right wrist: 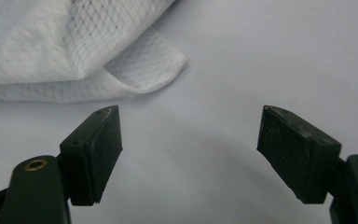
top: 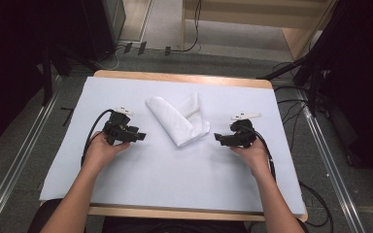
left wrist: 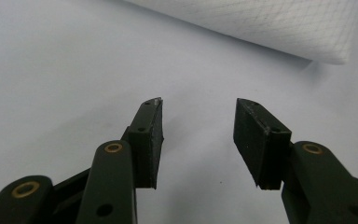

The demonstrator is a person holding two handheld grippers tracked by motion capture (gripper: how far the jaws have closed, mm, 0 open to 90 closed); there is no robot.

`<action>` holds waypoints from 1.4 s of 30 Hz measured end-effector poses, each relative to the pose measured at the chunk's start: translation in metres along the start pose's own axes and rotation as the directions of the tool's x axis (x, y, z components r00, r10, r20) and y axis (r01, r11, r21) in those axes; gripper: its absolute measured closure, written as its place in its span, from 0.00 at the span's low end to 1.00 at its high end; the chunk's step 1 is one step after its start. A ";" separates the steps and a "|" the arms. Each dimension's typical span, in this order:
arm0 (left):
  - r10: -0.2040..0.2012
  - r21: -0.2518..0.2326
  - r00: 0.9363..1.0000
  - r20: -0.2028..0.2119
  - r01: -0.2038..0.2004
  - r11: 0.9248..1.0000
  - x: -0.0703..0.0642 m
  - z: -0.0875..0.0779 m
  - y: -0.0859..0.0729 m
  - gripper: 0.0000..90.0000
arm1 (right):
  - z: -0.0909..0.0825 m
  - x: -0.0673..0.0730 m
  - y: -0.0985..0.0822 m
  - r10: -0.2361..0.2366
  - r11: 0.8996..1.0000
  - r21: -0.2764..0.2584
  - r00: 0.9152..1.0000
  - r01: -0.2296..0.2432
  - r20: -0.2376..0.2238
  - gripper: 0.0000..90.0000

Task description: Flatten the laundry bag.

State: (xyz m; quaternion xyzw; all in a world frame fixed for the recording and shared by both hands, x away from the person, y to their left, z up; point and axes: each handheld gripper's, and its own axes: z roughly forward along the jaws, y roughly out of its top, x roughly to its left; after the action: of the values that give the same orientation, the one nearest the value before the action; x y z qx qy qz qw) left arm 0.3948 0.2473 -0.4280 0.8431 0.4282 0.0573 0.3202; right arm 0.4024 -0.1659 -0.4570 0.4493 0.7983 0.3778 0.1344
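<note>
White folded cloth (top: 178,119) lay near the middle of the table (top: 126,184), toward its far edge; left gripper (top: 138,136) and right gripper (top: 218,138) flanked it, jaws apart, holding nothing; folding looked complete, or no grasp had begun.

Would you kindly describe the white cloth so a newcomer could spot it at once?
Start at the pale sheet covering the wooden table. The cloth lies at its middle, towards the far edge, between the left tool and the right tool. It is the one soft, folded white thing there, with a fine mesh weave.
</note>
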 end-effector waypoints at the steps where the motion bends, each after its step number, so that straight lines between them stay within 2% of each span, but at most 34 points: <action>1: -0.012 -0.002 1.000 0.013 0.012 1.000 0.001 0.000 0.000 0.60 | -0.001 0.001 0.000 -0.003 1.000 -0.013 1.000 0.003 -0.005 0.25; 4: -0.023 0.003 1.000 0.019 0.023 1.000 0.001 -0.001 0.000 0.61 | -0.002 0.003 0.001 0.016 0.999 -0.041 1.000 -0.017 -0.023 0.18; 7: -0.014 0.009 1.000 0.006 0.014 1.000 0.000 0.000 -0.001 0.55 | -0.002 0.009 0.001 -0.004 0.999 -0.042 1.000 0.003 -0.024 0.19; 9: -0.030 0.012 0.999 0.021 0.030 0.999 0.002 0.001 -0.001 0.48 | -0.001 0.011 0.001 -0.008 0.999 -0.045 1.000 0.007 -0.028 0.26; 10: -0.030 0.012 0.999 0.021 0.030 0.999 0.002 0.001 -0.001 0.47 | -0.001 0.011 0.001 -0.008 0.999 -0.045 1.000 0.007 -0.028 0.26; 13: -0.034 0.011 0.999 0.035 0.034 0.999 0.004 0.002 -0.002 0.49 | -0.001 0.013 0.002 0.006 0.998 -0.054 0.999 -0.009 -0.040 0.36; 22: -0.076 -0.012 0.995 0.057 0.076 0.997 0.008 0.000 0.000 0.48 | -0.003 0.016 0.002 0.004 0.999 -0.034 0.999 -0.005 -0.039 0.43; 35: -0.040 -0.007 0.998 0.047 0.040 0.999 0.008 -0.001 -0.001 0.48 | -0.003 0.019 0.003 0.007 1.000 -0.021 0.999 -0.008 -0.046 0.48; 42: -0.040 -0.014 0.998 0.043 0.040 0.999 0.007 -0.003 -0.002 0.47 | -0.004 0.019 0.004 0.012 1.000 -0.022 0.999 -0.013 -0.045 0.49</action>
State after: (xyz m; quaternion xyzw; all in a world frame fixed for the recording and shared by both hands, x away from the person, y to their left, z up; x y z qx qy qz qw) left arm 0.3973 0.2547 -0.4283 0.8330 0.4376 0.0358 0.3367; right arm 0.3919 -0.1508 -0.4488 0.4443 0.7940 0.3975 0.1192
